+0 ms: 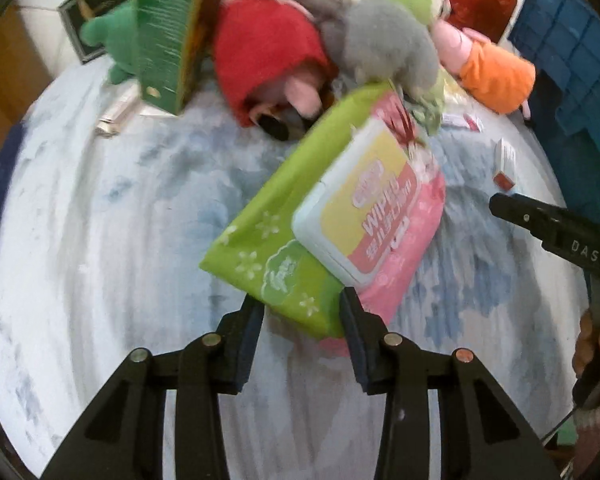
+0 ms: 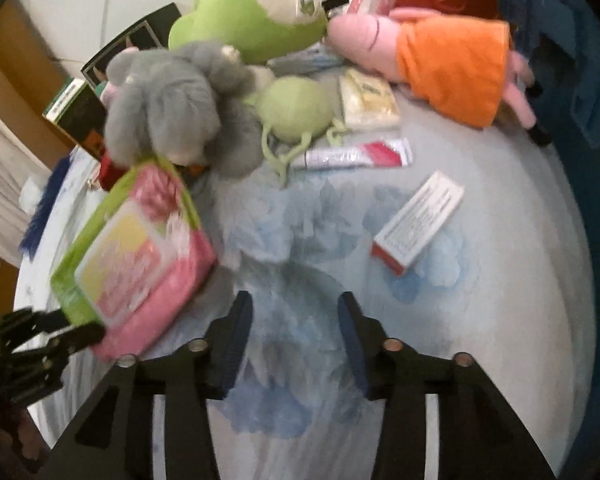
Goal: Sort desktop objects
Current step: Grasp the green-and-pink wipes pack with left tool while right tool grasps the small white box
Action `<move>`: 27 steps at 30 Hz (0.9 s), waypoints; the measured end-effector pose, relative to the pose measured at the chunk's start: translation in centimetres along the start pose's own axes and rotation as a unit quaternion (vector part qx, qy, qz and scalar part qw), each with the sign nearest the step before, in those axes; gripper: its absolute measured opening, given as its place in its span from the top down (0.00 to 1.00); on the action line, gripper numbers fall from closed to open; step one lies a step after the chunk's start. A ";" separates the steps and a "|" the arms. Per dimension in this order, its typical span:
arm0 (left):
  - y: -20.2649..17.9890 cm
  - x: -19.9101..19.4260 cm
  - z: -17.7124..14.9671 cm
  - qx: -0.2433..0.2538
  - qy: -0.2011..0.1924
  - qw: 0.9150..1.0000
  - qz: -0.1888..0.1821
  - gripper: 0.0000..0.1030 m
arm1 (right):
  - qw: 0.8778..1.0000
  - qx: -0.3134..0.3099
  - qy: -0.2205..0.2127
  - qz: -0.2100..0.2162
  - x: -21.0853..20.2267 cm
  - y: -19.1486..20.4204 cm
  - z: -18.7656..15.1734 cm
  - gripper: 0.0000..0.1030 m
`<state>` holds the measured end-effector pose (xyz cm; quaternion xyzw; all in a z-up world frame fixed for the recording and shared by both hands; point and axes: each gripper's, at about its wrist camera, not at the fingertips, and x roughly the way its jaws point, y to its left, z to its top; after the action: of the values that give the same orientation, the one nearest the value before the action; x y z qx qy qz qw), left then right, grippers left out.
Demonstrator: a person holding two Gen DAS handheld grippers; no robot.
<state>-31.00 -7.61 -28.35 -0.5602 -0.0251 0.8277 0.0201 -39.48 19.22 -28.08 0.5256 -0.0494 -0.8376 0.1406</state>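
My left gripper point(image 1: 300, 308) is shut on the near end of a green pack point(image 1: 276, 240), which is lifted off the blue-and-white cloth point(image 1: 120, 220). A pink wipes pack point(image 1: 372, 208) lies against the green one and rides with it. In the right wrist view both packs point(image 2: 136, 256) hang at the lower left with the left gripper's fingers point(image 2: 76, 334) clamped on them. My right gripper point(image 2: 296, 308) stands open over bare cloth with nothing between its fingers. A small white-and-red box point(image 2: 416, 224) lies to its upper right.
A heap of plush toys fills the back: grey point(image 2: 172, 108), red point(image 1: 268, 52), green point(image 2: 252, 12), pink-and-orange point(image 2: 452, 68). A tube point(image 2: 356, 154), a tissue pack point(image 2: 368, 100) and a green carton point(image 1: 168, 40) lie nearby. A blue crate point(image 1: 572, 80) stands at the right.
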 end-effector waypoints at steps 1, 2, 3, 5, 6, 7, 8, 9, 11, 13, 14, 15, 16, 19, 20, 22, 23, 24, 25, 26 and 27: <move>-0.1 -0.8 0.3 -0.002 -0.011 1.000 0.013 0.62 | 1.000 0.004 -0.004 -0.003 -0.4 -0.1 0.2 0.41; -0.1 -1.6 0.7 0.002 -0.023 0.999 0.027 0.61 | 1.000 0.007 -0.008 -0.008 -0.7 -0.2 0.2 0.37; -0.4 -2.2 1.1 0.008 -0.036 0.999 0.033 0.55 | 1.000 0.010 -0.012 -0.017 -1.0 -0.2 0.3 0.30; -1.2 -3.3 1.8 0.030 -0.062 0.997 0.026 0.44 | 0.999 0.014 -0.018 -0.028 -1.2 -0.2 -0.7 0.27; -1.6 -3.5 2.1 0.038 -0.068 0.997 0.028 0.41 | 0.999 0.019 -0.019 -0.035 -1.5 -0.7 -0.7 0.23; -2.0 -3.8 2.4 0.050 -0.079 0.995 0.030 0.38 | 0.999 0.021 -0.019 -0.038 -2.1 -1.0 -1.6 0.17; -2.5 -3.8 2.8 0.059 -0.083 0.994 0.031 0.35 | 0.999 0.026 -0.020 -0.043 -2.3 -1.6 -1.7 0.16; -2.8 -3.5 3.0 0.071 -0.082 0.994 0.032 0.27 | 0.998 0.031 -0.020 -0.047 -2.5 -1.8 -1.7 0.15; -4.0 -1.5 4.2 0.106 -0.065 0.992 0.029 0.26 | 0.997 0.043 -0.019 -0.053 -3.1 -2.9 -2.0 0.15; -5.2 0.6 4.7 0.149 -0.027 0.987 0.048 0.26 | 0.997 0.057 -0.018 -0.056 -3.2 -3.9 -2.1 0.09; -5.7 1.3 4.7 0.169 -0.021 0.984 0.053 0.26 | 0.996 0.061 -0.018 -0.058 -3.2 -4.1 -2.0 0.07; -6.2 2.2 4.7 0.185 -0.011 0.981 0.063 0.26 | 0.996 0.065 -0.021 -0.060 -3.3 -4.4 -1.9 0.03; -6.5 3.1 4.8 0.192 0.001 0.979 0.066 0.23 | 0.996 0.067 -0.022 -0.061 -3.3 -4.4 -1.7 0.01; -5.9 4.6 5.7 0.177 0.013 0.982 0.059 0.00 | 0.995 0.072 -0.018 -0.063 -2.8 -4.5 -0.9 0.01; -5.4 5.0 6.1 0.166 0.014 0.985 0.051 0.00 | 0.995 0.075 -0.017 -0.063 -2.4 -4.5 -0.6 0.01; -3.9 5.9 7.1 0.130 0.028 0.991 0.015 0.00 | 0.995 0.079 -0.013 -0.065 -1.5 -4.4 0.4 0.01; -3.3 6.5 7.7 0.114 0.039 0.993 -0.002 0.00 | 0.994 0.078 -0.010 -0.070 -1.0 -4.4 0.8 0.01; -3.0 6.9 8.0 0.111 0.044 0.993 -0.010 0.00 | 0.994 0.076 -0.007 -0.076 -0.5 -4.4 1.2 0.03; -3.1 7.1 8.3 0.112 0.042 0.993 -0.012 0.00 | 0.994 0.074 -0.003 -0.081 0.0 -4.3 1.5 0.12; -3.2 7.2 8.5 0.113 0.040 0.993 -0.014 0.00 | 0.994 0.073 0.003 -0.085 0.8 -4.2 2.0 0.17; -3.3 7.3 8.7 0.111 0.038 0.993 -0.017 0.00 | 0.993 0.075 0.009 -0.086 1.4 -4.3 2.3 0.23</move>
<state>-41.74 -4.00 -31.68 -0.5851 0.0581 0.8030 0.0970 -42.86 22.75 -29.28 0.5445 -0.0650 -0.8357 0.0286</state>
